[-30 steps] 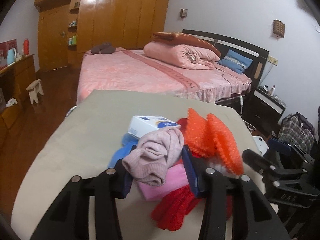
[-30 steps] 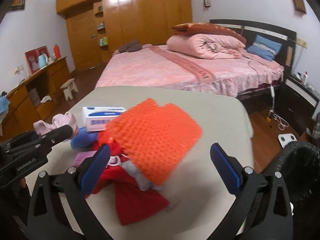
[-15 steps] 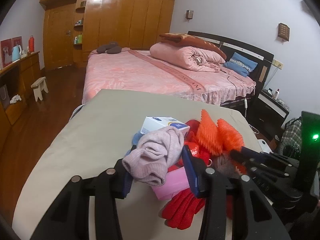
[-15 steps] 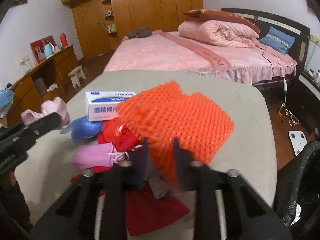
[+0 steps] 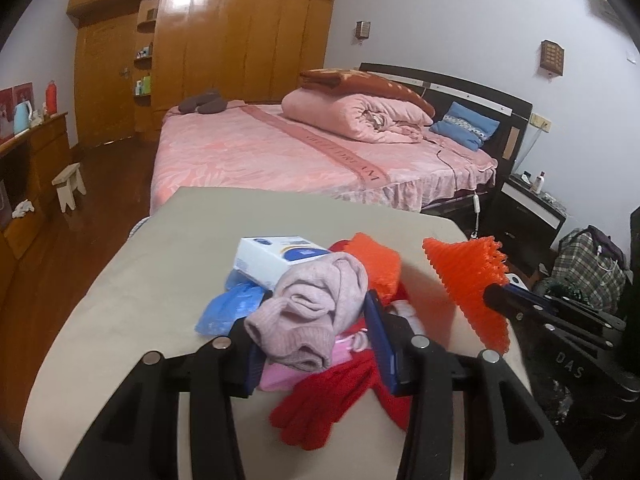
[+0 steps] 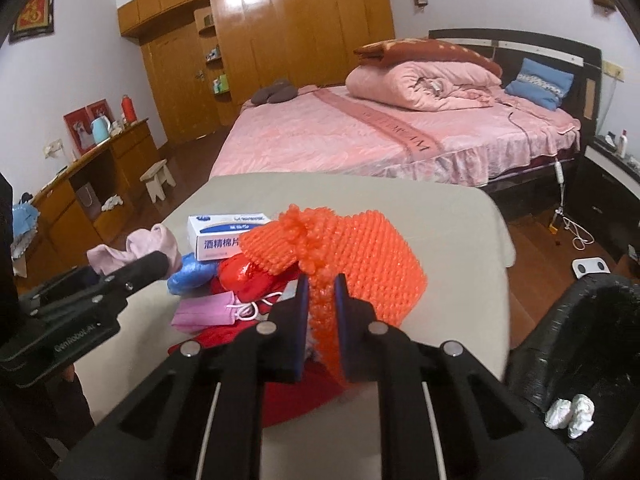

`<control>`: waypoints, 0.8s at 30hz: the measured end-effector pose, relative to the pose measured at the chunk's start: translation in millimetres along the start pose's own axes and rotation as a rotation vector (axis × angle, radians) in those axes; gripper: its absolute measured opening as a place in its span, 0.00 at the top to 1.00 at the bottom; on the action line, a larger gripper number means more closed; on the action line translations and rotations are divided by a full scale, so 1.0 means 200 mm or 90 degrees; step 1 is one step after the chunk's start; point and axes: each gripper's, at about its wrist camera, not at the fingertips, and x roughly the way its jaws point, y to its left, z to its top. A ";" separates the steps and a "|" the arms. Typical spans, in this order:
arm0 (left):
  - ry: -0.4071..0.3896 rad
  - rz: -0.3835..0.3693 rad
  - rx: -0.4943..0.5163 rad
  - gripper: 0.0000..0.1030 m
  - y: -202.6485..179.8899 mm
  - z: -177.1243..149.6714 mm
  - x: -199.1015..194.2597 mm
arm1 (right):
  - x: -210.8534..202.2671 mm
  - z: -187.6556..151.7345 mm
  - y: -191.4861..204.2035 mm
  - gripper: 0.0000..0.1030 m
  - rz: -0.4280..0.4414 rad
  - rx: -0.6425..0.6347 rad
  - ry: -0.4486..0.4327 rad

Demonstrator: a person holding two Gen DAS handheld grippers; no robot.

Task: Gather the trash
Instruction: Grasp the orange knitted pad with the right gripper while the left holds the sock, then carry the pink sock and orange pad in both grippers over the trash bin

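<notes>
Right wrist view, near to far: right gripper (image 6: 320, 296) has just been closing, and its blue pads (image 6: 301, 300) now pinch a thin fold at the near edge of the orange foam net (image 6: 360, 256). The net looks clear of the pile and hangs out over the table (image 6: 460, 224). Judgement: very light, soft, springy mesh. It squashes flat under the pads, so the grip is secure, but the free end will flop and could snag neighbouring items. An edge pinch is the right hold; no need to go for the middle.

Black bin bag (image 6: 580, 320) sits low right, just off the table corner, with white crumpled tissue (image 6: 568, 416) already inside. Likely drop point.

Left wrist view: left gripper (image 5: 316, 320) is clenched on a pink knit sock (image 5: 312, 316), bunched between the pads. Also soft and light, won't slip. It's held above the pile.

Pile under it: red glove (image 5: 320, 408), pink mask (image 6: 204, 312), blue shoe cover (image 5: 228, 308), white box (image 5: 276, 260), and a second orange net (image 5: 376, 264) behind the sock. All cloth or film except the box, which is stiff card and better grabbed across its short sides.

Beyond the table: pink bed (image 5: 280, 152), wooden wardrobe (image 5: 240, 40) at the back wall.
</notes>
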 end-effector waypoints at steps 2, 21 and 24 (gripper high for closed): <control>-0.001 -0.002 0.004 0.57 -0.03 0.01 -0.01 | -0.05 0.00 -0.02 0.88 -0.008 0.009 -0.008; -0.013 -0.050 0.041 0.57 -0.43 0.03 -0.21 | -0.60 -0.04 -0.29 0.88 -0.054 0.077 -0.091; -0.015 -0.069 0.047 0.57 -0.51 0.02 -0.22 | -0.68 -0.07 -0.34 0.88 -0.068 0.085 -0.099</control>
